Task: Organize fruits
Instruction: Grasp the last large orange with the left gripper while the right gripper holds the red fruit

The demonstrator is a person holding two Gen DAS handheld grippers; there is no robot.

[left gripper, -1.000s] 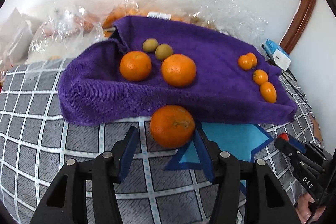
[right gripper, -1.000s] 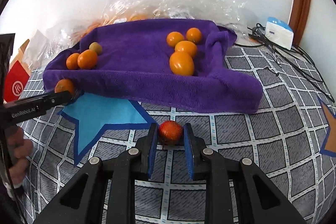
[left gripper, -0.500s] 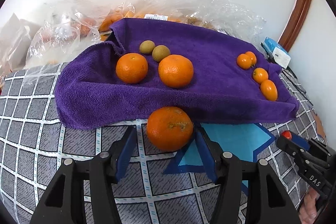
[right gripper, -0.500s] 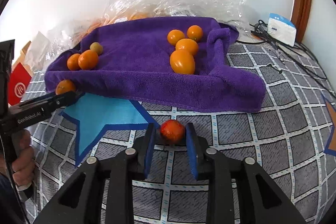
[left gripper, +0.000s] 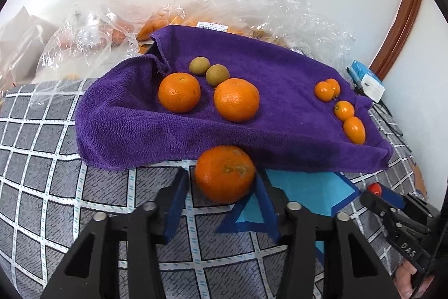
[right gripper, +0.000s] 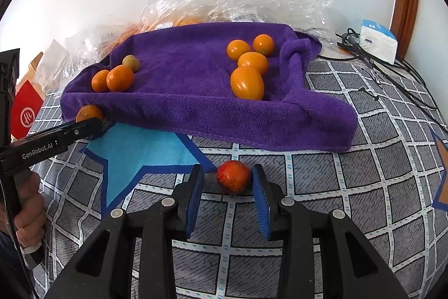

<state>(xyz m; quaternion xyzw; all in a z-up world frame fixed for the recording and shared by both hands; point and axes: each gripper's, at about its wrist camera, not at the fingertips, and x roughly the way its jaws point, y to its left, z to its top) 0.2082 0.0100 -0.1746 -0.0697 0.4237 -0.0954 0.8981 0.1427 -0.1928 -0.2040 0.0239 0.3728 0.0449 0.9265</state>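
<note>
Left wrist view: we see the left gripper (left gripper: 222,203) with its blue-padded jaws spread wide around a mandarin (left gripper: 224,173) that lies on the grey checked cloth (left gripper: 42,187), just at the front hem of the purple towel (left gripper: 134,131). The right pad sits at the fruit's edge and the left pad stands a little apart, so we read the claw as open and not clamping. On the towel lie two more mandarins (left gripper: 179,92) (left gripper: 236,99) side by side, with two small greenish-brown round fruits (left gripper: 199,65) (left gripper: 217,74) just behind them. Four kumquats (left gripper: 343,110) lie in a loose line at the towel's right end. Crumpled clear plastic bags (left gripper: 252,4) with orange fruit inside lie behind the towel, against the wall.

Right wrist view: we see the right gripper (right gripper: 227,192) with its jaws apart on either side of a small red fruit (right gripper: 233,176), which rests on the checked cloth near a light blue star patch (right gripper: 140,147). A clear gap shows on each side, so the claw holds nothing. The towel lies beyond, well apart from the red fruit. A white and blue box (right gripper: 376,39) and black cables (right gripper: 392,74) lie at the far right
</note>
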